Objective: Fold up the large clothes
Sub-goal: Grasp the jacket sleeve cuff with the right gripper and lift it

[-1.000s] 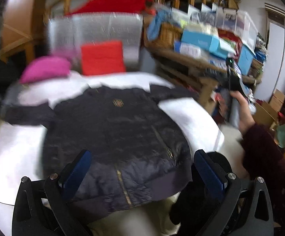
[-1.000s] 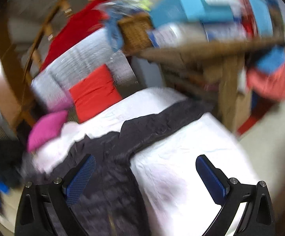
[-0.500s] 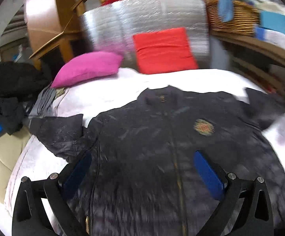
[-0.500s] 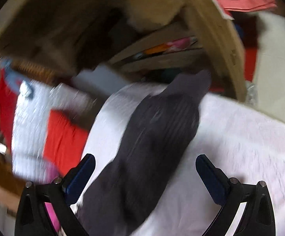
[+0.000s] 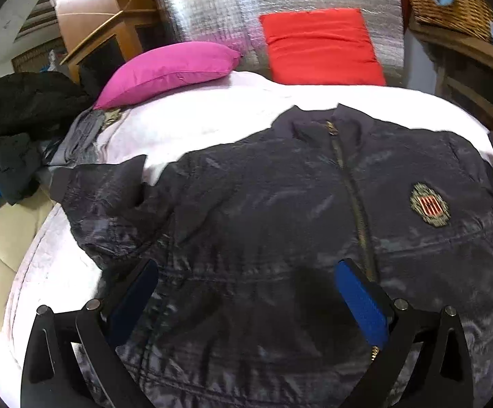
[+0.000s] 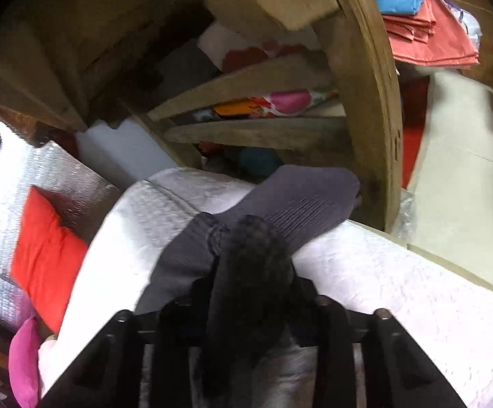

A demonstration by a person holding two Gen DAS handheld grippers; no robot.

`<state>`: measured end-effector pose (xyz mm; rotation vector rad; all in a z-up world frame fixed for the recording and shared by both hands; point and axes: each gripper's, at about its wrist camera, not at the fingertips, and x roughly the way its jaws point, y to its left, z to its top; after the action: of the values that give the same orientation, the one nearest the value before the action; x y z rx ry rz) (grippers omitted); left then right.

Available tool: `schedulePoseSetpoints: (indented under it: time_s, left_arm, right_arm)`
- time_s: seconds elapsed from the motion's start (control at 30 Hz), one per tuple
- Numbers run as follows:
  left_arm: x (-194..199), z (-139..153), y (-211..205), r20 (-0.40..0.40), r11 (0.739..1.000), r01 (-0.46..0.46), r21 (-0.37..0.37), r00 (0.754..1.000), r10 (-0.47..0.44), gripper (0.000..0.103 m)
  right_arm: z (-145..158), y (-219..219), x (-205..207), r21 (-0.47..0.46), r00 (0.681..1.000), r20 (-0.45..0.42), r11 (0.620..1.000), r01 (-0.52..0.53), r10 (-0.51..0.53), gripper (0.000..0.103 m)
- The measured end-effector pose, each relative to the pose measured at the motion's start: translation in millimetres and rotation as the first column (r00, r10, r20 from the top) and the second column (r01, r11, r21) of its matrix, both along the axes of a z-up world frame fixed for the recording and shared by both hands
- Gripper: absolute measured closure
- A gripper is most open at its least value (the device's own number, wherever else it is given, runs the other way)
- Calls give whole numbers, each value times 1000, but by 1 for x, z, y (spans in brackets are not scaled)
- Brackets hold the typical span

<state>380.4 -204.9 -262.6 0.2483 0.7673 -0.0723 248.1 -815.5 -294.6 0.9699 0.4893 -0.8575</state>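
In the right wrist view the fingertips of the right gripper (image 6: pixel 253 272) are hidden under a bunch of dark cloth, so the pads cannot be seen. This cloth is the sleeve (image 6: pixel 280 204) of the jacket; its ribbed cuff lies past the fingers on the white bed cover (image 6: pixel 399 278), near the wooden shelf (image 6: pixel 368 102). The jaws are closing, with the sleeve pinched between them. The rest of the jacket is cut off at the lower edge of this view.

In the left wrist view the jacket (image 5: pixel 280 210) lies spread flat on the bed, front up, zipper closed, with a badge (image 5: pixel 429 204) on the chest. Its right edge and hem are outside the picture, and the picture is a little blurred. The left gripper (image 5: pixel 246 292) points down at a slant over the lower part of the jacket, its blue pads (image 5: pixel 362 302) wide apart and holding nothing. If they touch the cloth I cannot tell. Behind are a pink pillow (image 5: pixel 168 68) and a red cushion (image 5: pixel 321 47).
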Motion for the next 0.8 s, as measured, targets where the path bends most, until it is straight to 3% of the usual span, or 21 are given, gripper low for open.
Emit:
schedulePoseSetpoints:
  time_s: [0.2, 0.4, 0.57, 0.8]
  left_arm:
    - [12, 11, 29, 8, 996, -84, -31, 996, 84, 0]
    - [18, 22, 57, 18, 988, -144, -57, 989, 145, 0]
    - [29, 24, 78, 4, 980, -193, -46, 981, 193, 0]
    - [36, 33, 113, -25, 972, -211, -106, 977, 210, 0]
  right_arm:
    - [32, 55, 8, -62, 989, 90, 992, -111, 117, 77]
    - [86, 150, 37, -156, 930, 158, 939, -307, 331, 77]
    - [123, 257, 58, -220, 822, 207, 844, -489, 531, 77]
    - [106, 371, 90, -169, 647, 247, 689, -704, 721, 74]
